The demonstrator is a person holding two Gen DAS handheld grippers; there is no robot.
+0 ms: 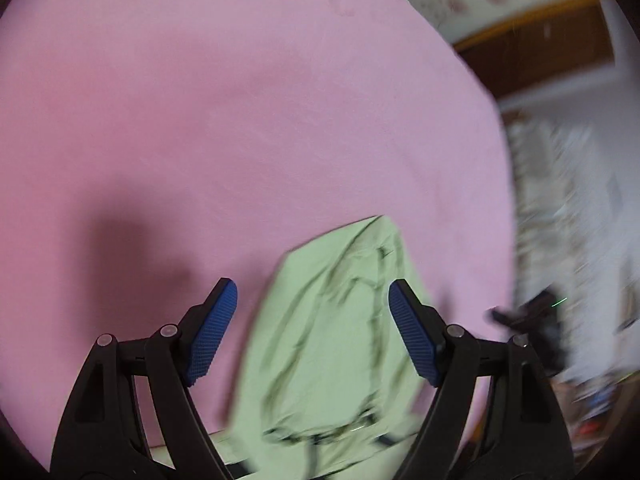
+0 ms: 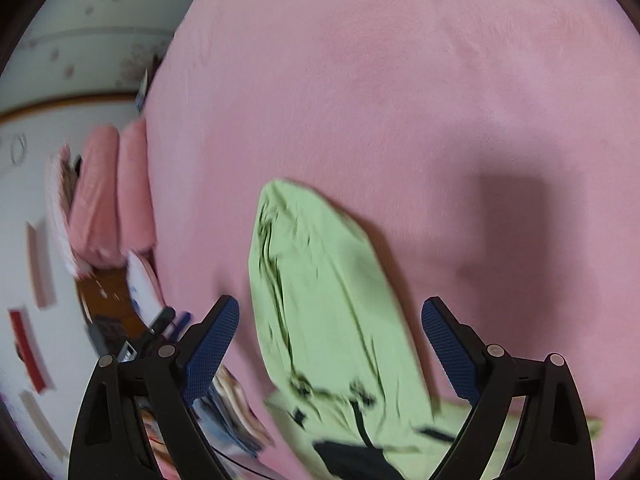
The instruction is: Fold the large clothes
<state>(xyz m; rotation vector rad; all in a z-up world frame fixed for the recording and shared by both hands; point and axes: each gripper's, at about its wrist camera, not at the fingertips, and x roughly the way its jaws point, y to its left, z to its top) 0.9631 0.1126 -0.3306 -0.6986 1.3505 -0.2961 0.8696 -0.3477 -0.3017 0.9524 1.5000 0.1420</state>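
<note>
Green garment (image 1: 332,344) lies crumpled lengthwise on the pink bedsheet (image 1: 200,120) near its front edge, left gripper (image 1: 312,328) and right gripper (image 2: 332,344) both spread wide and empty above it; I'd pinch two outer corners, then pull flat before folding.

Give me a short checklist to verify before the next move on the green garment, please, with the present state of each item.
1. Left gripper open with nothing between its pads: ok.
2. Right gripper open with nothing between its pads: ok.
3. Green garment lies on the pink bed cover: ok.
4. Garment lies flat and smooth: not ok, it is bunched and wrinkled.
5. Room on the cover beyond the garment to spread it: ok.
6. Which edge or corner to grasp first: cannot tell, both views are blurred and the near end is cut off.
</note>
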